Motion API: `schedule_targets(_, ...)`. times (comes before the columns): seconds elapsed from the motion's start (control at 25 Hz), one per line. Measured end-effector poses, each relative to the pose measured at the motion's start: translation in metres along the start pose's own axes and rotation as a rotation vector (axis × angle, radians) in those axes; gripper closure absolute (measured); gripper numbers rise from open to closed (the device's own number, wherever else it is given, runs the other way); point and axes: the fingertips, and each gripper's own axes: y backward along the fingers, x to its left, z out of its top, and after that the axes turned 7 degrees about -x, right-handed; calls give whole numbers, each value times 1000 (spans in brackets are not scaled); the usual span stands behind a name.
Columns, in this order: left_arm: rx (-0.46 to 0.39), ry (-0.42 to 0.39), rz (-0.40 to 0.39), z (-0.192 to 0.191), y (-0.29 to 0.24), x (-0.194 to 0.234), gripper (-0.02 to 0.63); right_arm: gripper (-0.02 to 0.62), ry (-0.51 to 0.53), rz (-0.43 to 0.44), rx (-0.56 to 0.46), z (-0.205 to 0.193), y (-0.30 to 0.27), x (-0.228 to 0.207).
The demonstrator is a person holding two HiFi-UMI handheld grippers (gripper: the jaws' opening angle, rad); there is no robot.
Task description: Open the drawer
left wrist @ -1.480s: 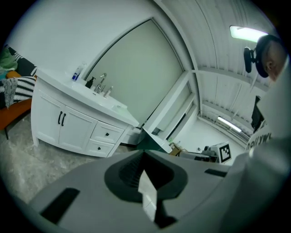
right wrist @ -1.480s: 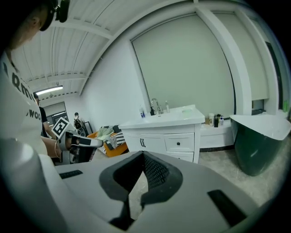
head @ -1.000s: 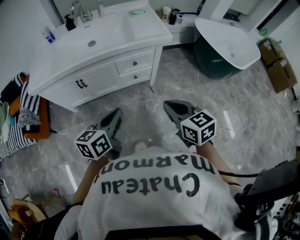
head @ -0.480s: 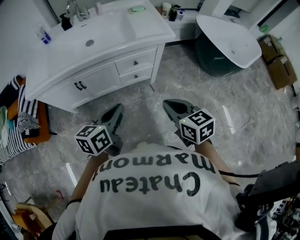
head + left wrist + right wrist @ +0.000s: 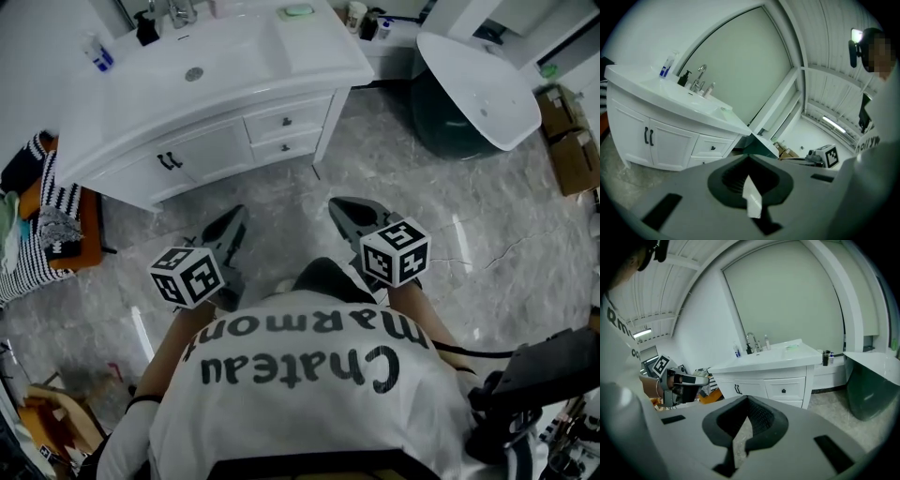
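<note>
Marble floor [image 5: 281, 202], vanity drawer [image 5: 286, 120], shirt [image 5: 309, 394] lettered "Chateau Marmon"

Bathroom, pretty clearly, though more staged or half-finished than lived-in. White vanity [image 5: 202, 155] with a sink [image 5: 220, 58] sunk into the tabletop and a faucet [image 5: 178, 11] at the back. Black pump bottle [image 5: 147, 28] and small blue bottle [image 5: 98, 54] off to the left, green soap dish [image 5: 298, 11] on the right. Cabinet doors and two drawers [image 5: 286, 120] below. Freestanding tub [image 5: 469, 75], white inside and dark green outside, just right of the vanity. Grey marble-look floor [image 5: 487, 234] all round. Less homey at the edges: cardboard boxes [image 5: 570, 141] on the floor past the tub, striped cloth [image 5: 47, 202] piled at the left.
</note>
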Motion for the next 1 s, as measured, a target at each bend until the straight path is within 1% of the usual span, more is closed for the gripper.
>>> schedule_targets(0.12,-28,20,15,0,-5,8,614,592,94,-28,23,-4,-9,-7)
schedule_targets(0.2,-55,50,23,1,-10,13,613,592,111,-28,38,-6,-18,-10)
schedule_targets(0.28,-61,82,27,2,-18,16,614,592,66,-16,34,-4,-30,-14)
schedule_targets(0.4,-57,96,34,5,-35,24,614,592,-7,3,-3,6,-54,-21)
schedule_targets(0.56,-77,81,42,11,-58,41,614,592,-5,20,-5,11,-94,-41)
schedule_targets(0.72,-92,60,67,15,-83,64,614,592,-39,33,8,11,-137,-71)
schedule_targets(0.92,-40,42,89,12,-122,91,614,591,-117,58,23,7,-190,-112)
schedule_targets(1.0,-21,49,104,10,-132,105,614,591,-154,61,24,4,-211,-126)
